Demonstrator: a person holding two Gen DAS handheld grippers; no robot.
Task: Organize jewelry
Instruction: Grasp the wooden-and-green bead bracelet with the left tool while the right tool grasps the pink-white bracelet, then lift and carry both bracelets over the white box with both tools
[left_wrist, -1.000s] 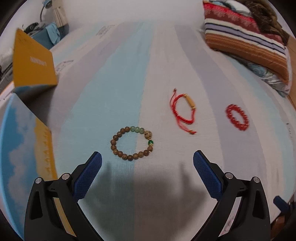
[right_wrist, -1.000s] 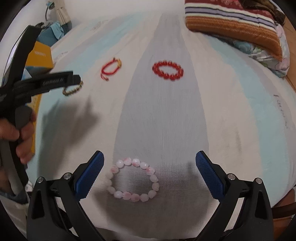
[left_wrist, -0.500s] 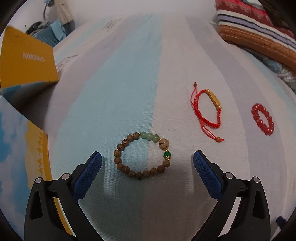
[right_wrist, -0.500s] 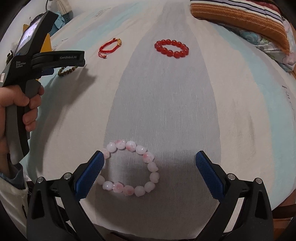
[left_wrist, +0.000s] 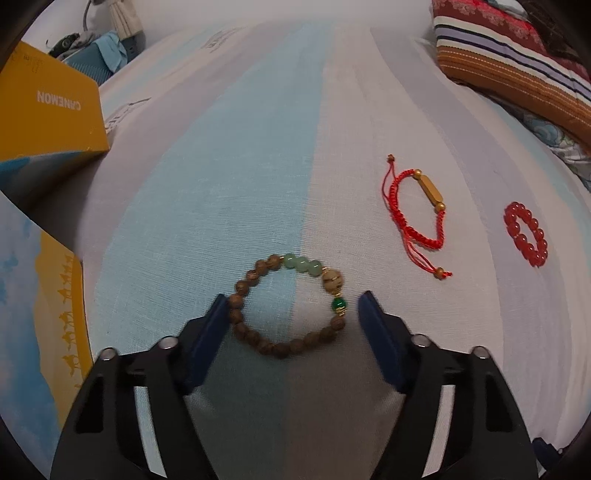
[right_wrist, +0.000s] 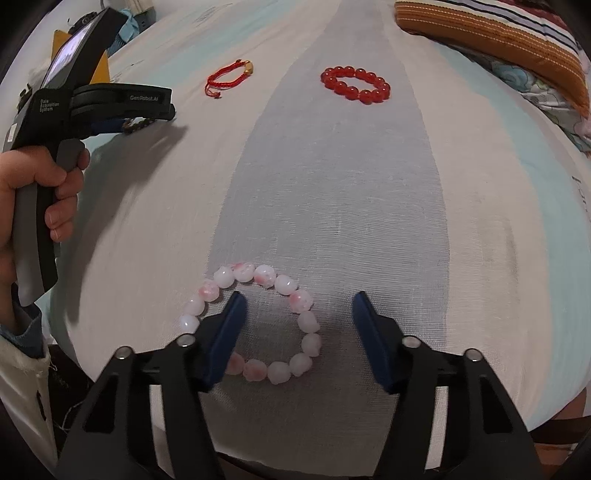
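Note:
A brown wooden bead bracelet with green beads (left_wrist: 291, 304) lies on the striped bed sheet. My left gripper (left_wrist: 293, 301) is open and straddles it, one blue finger on each side, close to the beads. A pink-white bead bracelet (right_wrist: 258, 325) lies near the bed's front edge. My right gripper (right_wrist: 297, 301) is open, its left finger inside the ring and its right finger outside, around the ring's right side. A red cord bracelet (left_wrist: 417, 214) and a red bead bracelet (left_wrist: 526, 232) lie farther right; the right wrist view shows them at the back, cord (right_wrist: 229, 77) and red beads (right_wrist: 356, 85).
A yellow and blue box with its lid up (left_wrist: 40, 110) stands at the left. A striped pillow (left_wrist: 517, 66) lies at the back right. The left hand and its gripper body (right_wrist: 74, 110) show at the left of the right wrist view.
Both grippers have come down and forward onto their bracelets. Both sets of fingers have narrowed from wide open to a smaller gap around the beads.

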